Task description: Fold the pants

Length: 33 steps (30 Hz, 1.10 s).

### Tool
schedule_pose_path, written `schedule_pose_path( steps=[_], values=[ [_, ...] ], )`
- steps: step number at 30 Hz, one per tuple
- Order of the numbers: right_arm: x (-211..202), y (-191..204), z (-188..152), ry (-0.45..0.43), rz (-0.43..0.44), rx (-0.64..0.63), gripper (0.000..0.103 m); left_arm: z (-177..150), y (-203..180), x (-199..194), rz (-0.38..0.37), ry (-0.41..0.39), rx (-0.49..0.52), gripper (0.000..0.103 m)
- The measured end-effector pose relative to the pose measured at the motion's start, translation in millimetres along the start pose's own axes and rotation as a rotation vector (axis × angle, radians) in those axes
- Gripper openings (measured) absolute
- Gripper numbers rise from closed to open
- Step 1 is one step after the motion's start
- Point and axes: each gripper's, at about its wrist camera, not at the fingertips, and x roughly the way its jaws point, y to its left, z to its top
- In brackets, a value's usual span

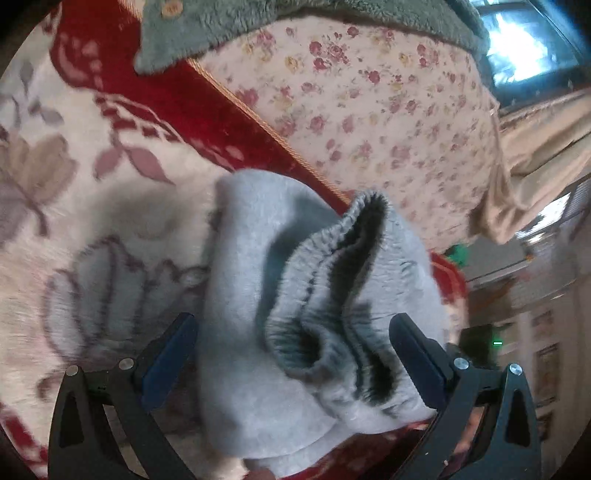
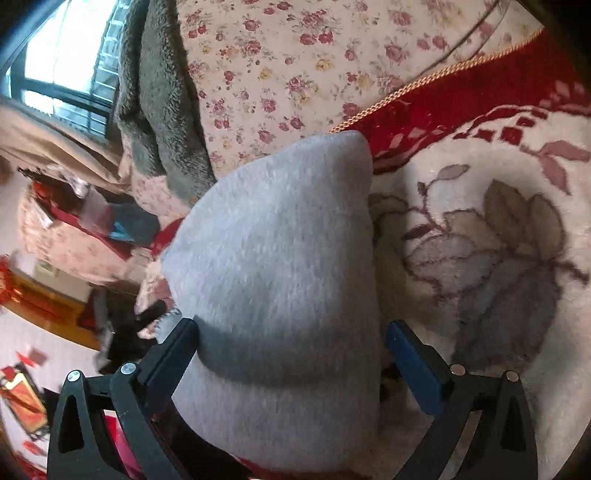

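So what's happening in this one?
A person is folding light grey fleece pants on a cream and red floral blanket with two handheld grippers. The left gripper brackets the bunched ribbed waistband; the right gripper brackets a smooth folded section. Both sets of jaws look spread wide, and no pinch on the cloth is visible.

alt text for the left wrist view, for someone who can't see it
Grey pants, bunched with the ribbed waistband showing, sit between the wide-apart fingers of the left gripper. Under them lies a cream and red floral blanket, with a rose-print sheet and a grey-green fleece beyond.
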Motion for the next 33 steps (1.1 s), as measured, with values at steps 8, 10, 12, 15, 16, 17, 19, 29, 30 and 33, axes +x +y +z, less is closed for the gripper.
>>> schedule_pose_path(
  steps=[8, 10, 12, 15, 16, 17, 19, 29, 30, 33],
  values=[
    [22.0, -17.7, 5.5, 0.064, 0.162, 0.045, 0.103, 7.5, 1.8, 14.0, -0.053, 0.015, 0.020, 0.103],
    [22.9, -17.1, 6.3, 0.074, 0.170, 0.042, 0.103, 9.6, 4.4, 21.0, -0.029, 0.040, 0.019, 0.103],
    [20.5, -16.6, 7.7, 0.082, 0.167, 0.033, 0.103, 10.8, 8.8, 26.8, -0.017, 0.069, 0.016, 0.103],
    [18.6, -17.8, 5.5, 0.066, 0.180, 0.015, 0.103, 10.6, 17.6, 36.4, -0.047, 0.095, -0.005, 0.103],
    [19.8, -20.5, 3.4, 0.043, 0.199, 0.016, 0.103, 9.9, 20.5, 38.0, -0.062, 0.091, -0.016, 0.103],
    [21.6, -23.1, 4.2, 0.028, 0.214, 0.018, 0.103, 9.1, 22.2, 39.9, -0.068, 0.079, -0.031, 0.103],
    [25.3, -26.0, 3.5, -0.002, 0.238, 0.017, 0.103, 7.3, 20.0, 41.2, -0.059, 0.070, -0.022, 0.103],
    [23.7, -10.1, 5.1, 0.017, 0.208, 0.033, 0.101, 5.4, 1.5, 38.3, -0.059, 0.098, -0.008, 0.084],
    [21.4, -4.4, 4.8, 0.015, 0.196, 0.008, 0.099, 5.0, -1.9, 34.9, -0.056, 0.093, -0.002, 0.080],
    [15.2, 5.9, 3.7, 0.015, 0.154, -0.036, 0.093, 3.0, -13.1, 30.5, -0.016, 0.084, 0.027, 0.075]
  ],
)
